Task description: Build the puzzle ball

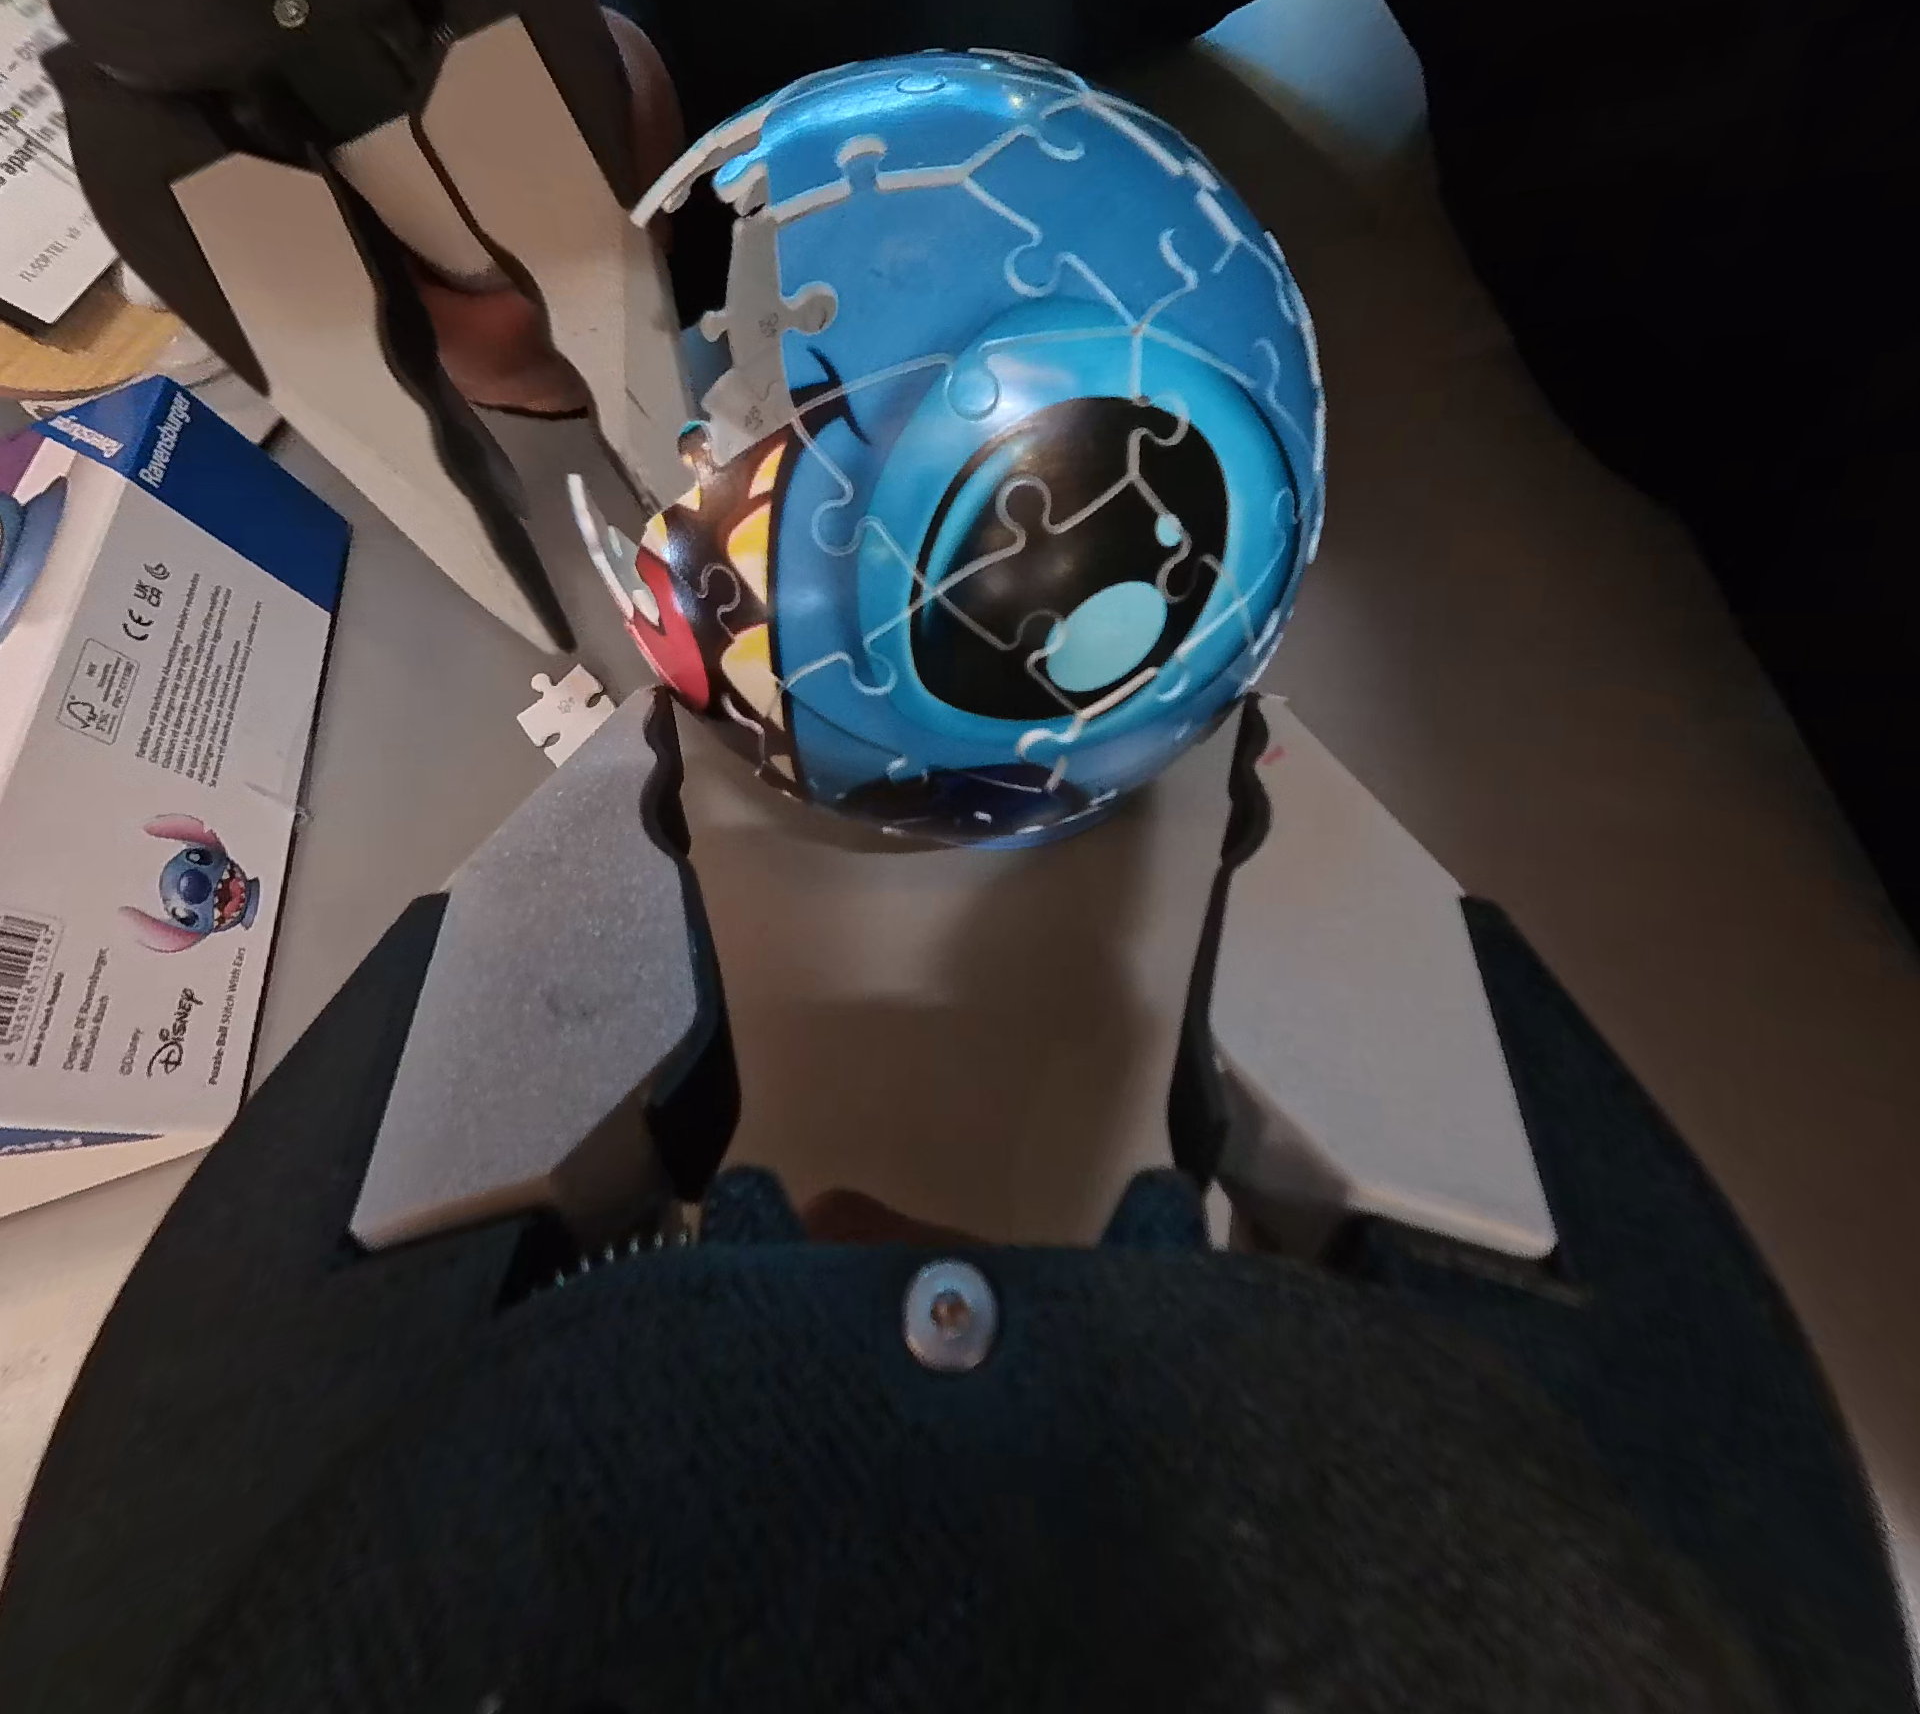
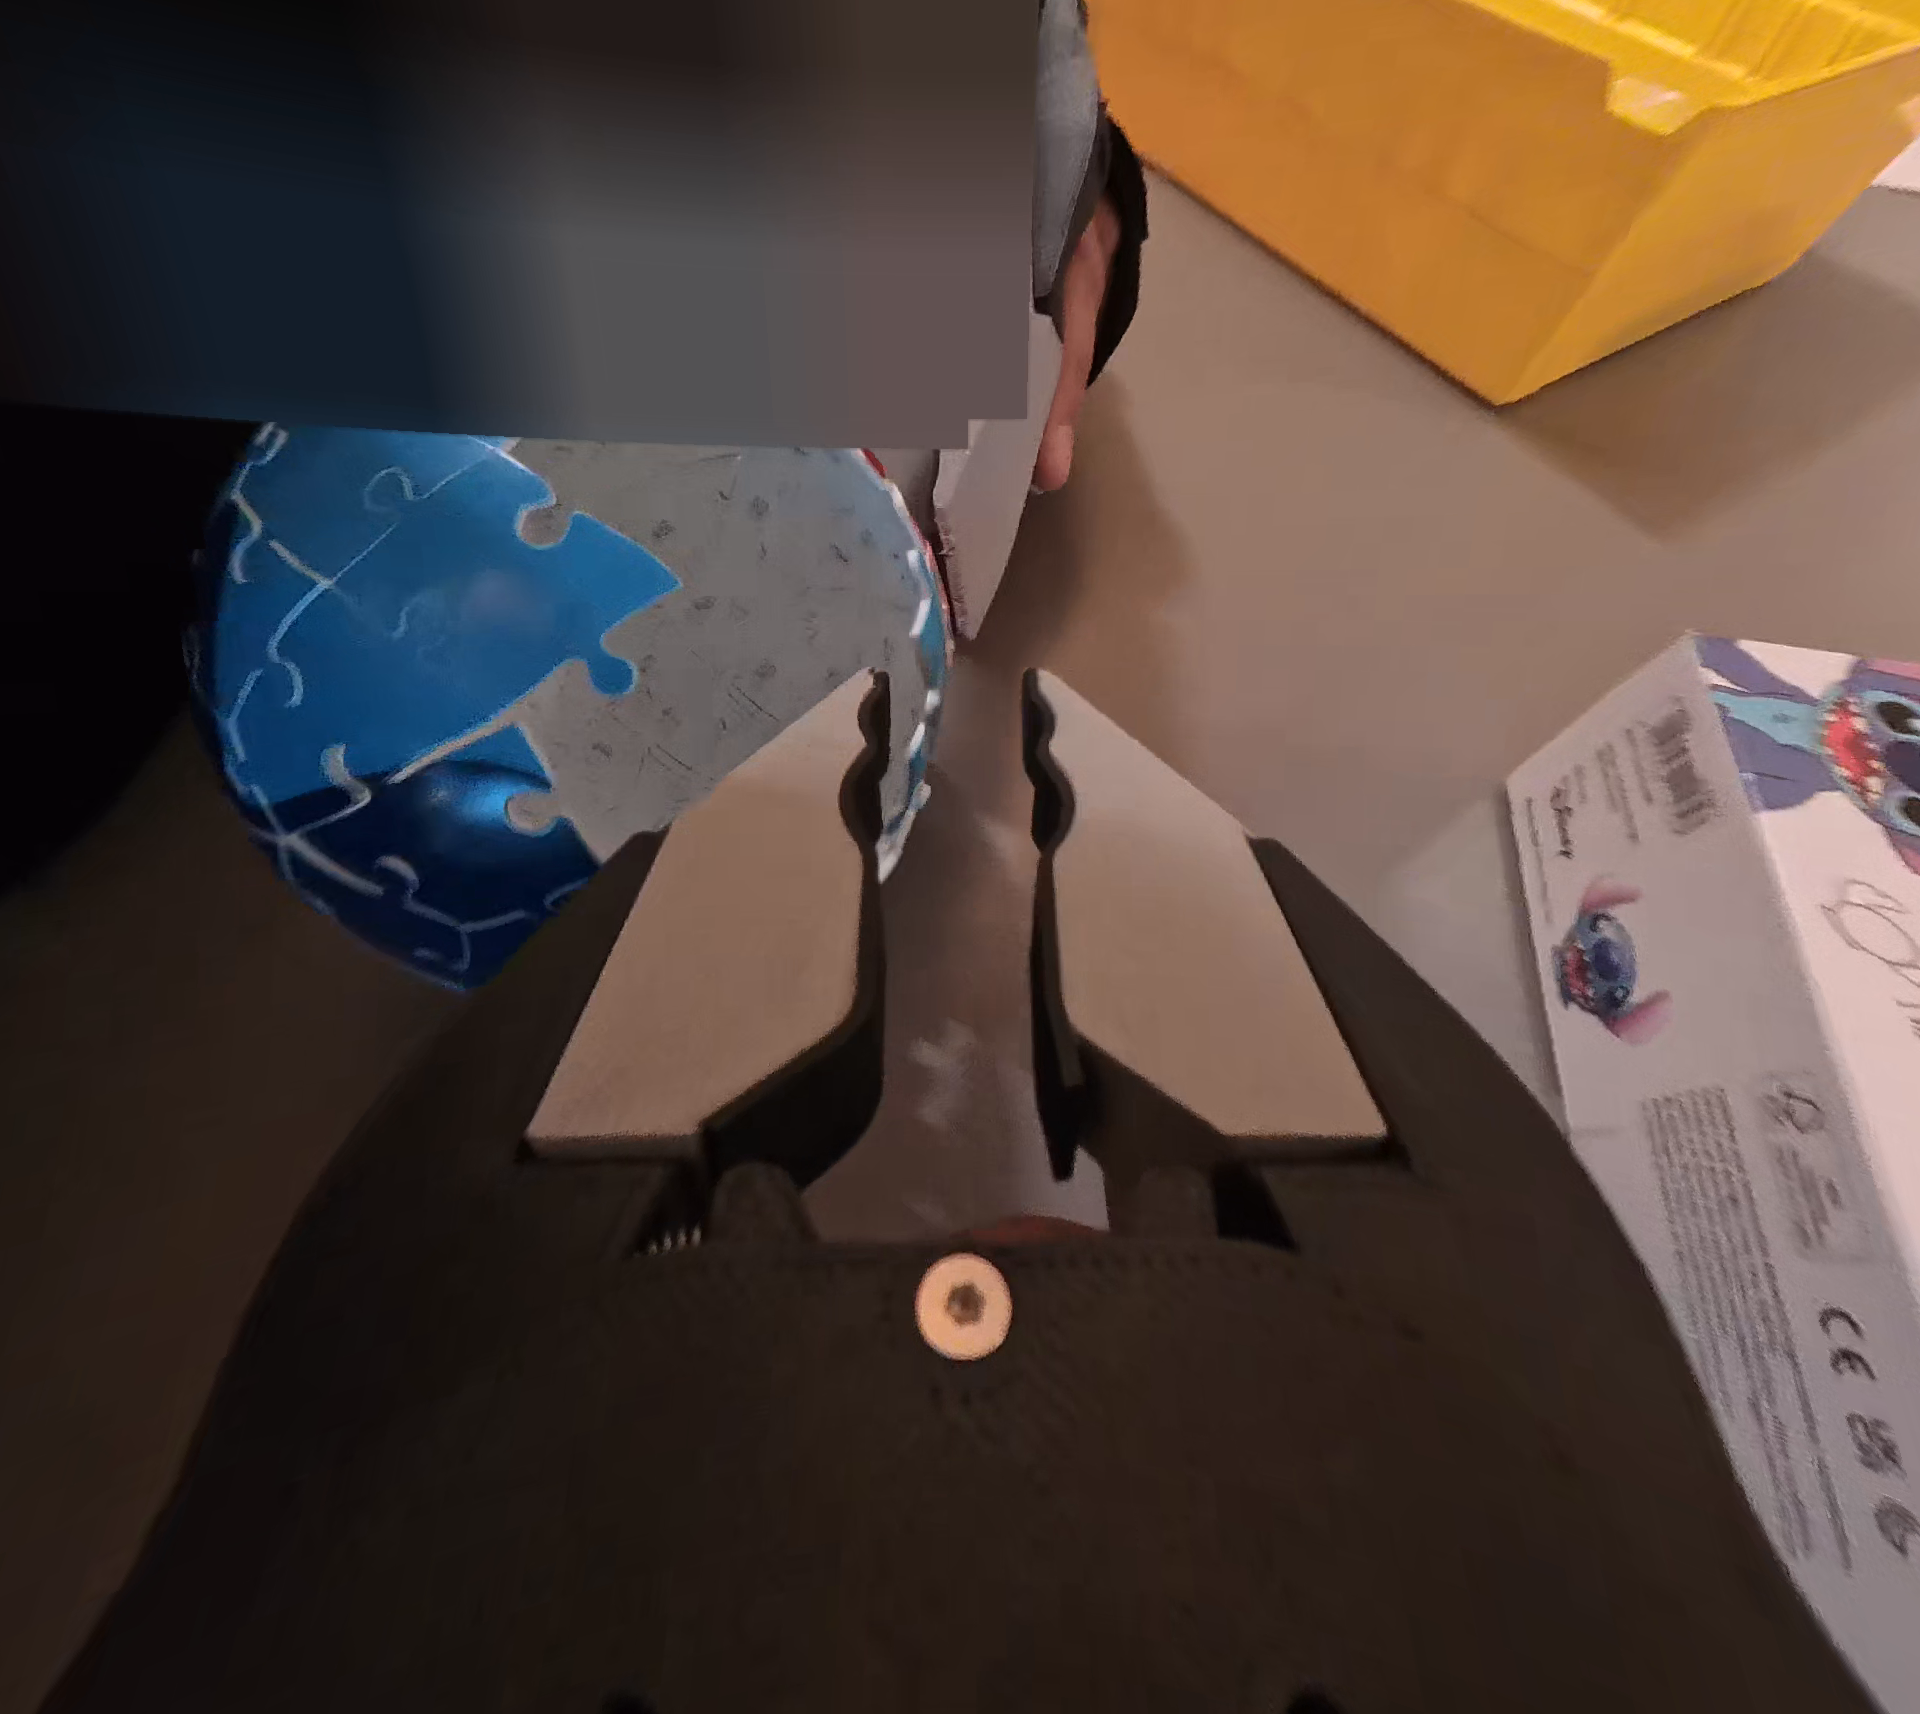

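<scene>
My left gripper clamps the ball at its lower sides, my right gripper narrow and empty at its open gap — a light, hollow, slick shell I judge crushable, best held on finished sections.

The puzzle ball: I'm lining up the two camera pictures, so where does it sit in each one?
Left wrist view: puzzle ball in the centre, held between the left gripper's fingertips.
Right wrist view: the ball at mid-left, its unfinished grey opening facing the camera, just left of the right gripper.
Shared landmark: the white puzzle box, lower left in the left view, lower right in the right view.
</scene>
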A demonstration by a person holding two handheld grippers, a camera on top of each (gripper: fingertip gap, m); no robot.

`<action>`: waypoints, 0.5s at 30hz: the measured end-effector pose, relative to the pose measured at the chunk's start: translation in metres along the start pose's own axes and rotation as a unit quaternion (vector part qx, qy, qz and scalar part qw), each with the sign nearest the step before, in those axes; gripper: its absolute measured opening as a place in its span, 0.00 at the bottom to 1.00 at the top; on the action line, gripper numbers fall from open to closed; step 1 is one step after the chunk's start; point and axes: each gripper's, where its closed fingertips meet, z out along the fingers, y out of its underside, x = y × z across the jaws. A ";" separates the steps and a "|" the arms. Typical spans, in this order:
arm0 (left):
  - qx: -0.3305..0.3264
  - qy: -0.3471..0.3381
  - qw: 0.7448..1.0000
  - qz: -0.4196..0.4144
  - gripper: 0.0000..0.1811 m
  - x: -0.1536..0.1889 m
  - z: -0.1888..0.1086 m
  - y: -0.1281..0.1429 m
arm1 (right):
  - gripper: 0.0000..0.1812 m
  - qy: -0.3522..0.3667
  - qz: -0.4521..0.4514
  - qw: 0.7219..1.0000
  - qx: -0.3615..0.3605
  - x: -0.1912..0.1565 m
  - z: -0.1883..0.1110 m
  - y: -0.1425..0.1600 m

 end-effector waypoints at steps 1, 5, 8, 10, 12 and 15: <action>-0.001 -0.001 1.000 0.001 0.57 0.000 0.000 0.000 | 0.12 -0.006 0.002 1.000 -0.005 -0.002 0.003 0.000; -0.001 0.000 1.000 0.000 0.57 0.000 0.000 0.000 | 0.03 0.001 -0.008 1.000 -0.022 -0.002 0.009 -0.001; 0.002 0.001 1.000 -0.001 0.57 0.000 0.000 0.000 | 0.00 0.012 -0.023 0.999 -0.032 -0.002 0.010 -0.001; 0.002 0.002 1.000 0.000 0.57 0.001 0.000 0.000 | 0.00 0.017 -0.027 0.999 -0.036 -0.002 0.010 -0.001; 0.002 0.002 1.000 0.000 0.57 0.001 0.000 0.000 | 0.00 0.018 -0.028 0.999 -0.036 -0.002 0.010 -0.001; 0.001 0.001 1.000 0.000 0.57 0.001 0.000 0.000 | 0.00 0.018 -0.028 0.999 -0.034 -0.002 0.010 -0.001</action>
